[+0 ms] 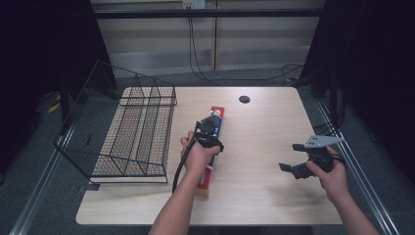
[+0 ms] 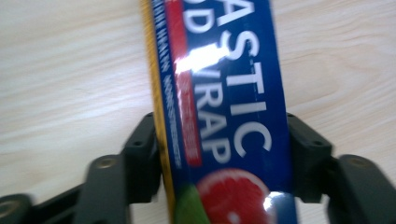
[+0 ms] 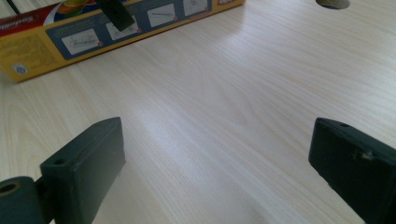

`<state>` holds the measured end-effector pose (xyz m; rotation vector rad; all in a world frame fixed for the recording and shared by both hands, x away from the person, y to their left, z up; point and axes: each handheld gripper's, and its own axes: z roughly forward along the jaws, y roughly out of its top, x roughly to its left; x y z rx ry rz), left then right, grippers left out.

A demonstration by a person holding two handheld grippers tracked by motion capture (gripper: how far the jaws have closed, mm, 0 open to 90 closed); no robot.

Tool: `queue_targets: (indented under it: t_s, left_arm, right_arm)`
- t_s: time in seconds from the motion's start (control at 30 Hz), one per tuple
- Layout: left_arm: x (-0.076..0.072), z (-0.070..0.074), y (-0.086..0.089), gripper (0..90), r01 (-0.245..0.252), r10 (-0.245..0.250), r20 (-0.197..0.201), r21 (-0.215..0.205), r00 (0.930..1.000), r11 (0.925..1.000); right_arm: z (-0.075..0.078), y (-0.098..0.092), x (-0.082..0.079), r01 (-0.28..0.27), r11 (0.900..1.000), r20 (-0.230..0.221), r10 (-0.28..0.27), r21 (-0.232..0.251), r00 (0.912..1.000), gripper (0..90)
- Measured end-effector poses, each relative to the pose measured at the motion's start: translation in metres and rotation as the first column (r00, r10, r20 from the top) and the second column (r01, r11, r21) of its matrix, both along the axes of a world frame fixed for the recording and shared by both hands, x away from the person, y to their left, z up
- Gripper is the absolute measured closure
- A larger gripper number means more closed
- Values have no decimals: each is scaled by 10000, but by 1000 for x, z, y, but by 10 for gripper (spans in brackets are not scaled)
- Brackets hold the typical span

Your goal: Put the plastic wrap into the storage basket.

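A long blue, red and yellow plastic wrap box lies lengthwise on the wooden table, just left of centre. My left gripper comes down on the box's middle. In the left gripper view its jaws press against both long sides of the box, so it is shut on it. My right gripper hovers low over bare wood at the right, wide open with nothing between its fingers. The right gripper view has the box's yellow side at the top left.
A black wire basket stands at the table's left edge, right beside the box. A round cable hole sits near the far edge. Bare table lies between the two grippers and along the front.
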<state>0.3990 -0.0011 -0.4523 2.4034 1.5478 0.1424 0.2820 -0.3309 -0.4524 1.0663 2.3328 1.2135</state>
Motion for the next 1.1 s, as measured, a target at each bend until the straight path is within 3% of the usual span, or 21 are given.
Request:
queue_targets:
  t_s: [0.27, 0.57, 0.73, 0.9, 1.1]
  left_arm:
    - [7, 9, 5, 436, 196, -236, -730, -547, 9971, 9983]
    - [8, 30, 9, 438, 396, -475, -1214, -665, 9915, 9970]
    - [8, 41, 12, 439, 550, -608, -1325, -474, 9893, 9974]
    - [8, 57, 17, 441, 451, -571, -1469, -842, 9875, 9954]
    - [10, 76, 23, 441, 455, -554, -1516, -681, 9869, 9966]
  right_arm:
    - [0, 0, 0, -46, 10000, 43, 46, 26, 10000, 35]
    - [0, -2, 0, 30, 10000, 114, -31, 16, 9999, 35]
    - [0, -1, 0, 32, 10000, 103, -33, 21, 9999, 34]
    - [1, -1, 0, 20, 10000, 143, -21, 41, 9999, 35]
    - [1, -1, 0, 35, 10000, 154, -35, 30, 9999, 35]
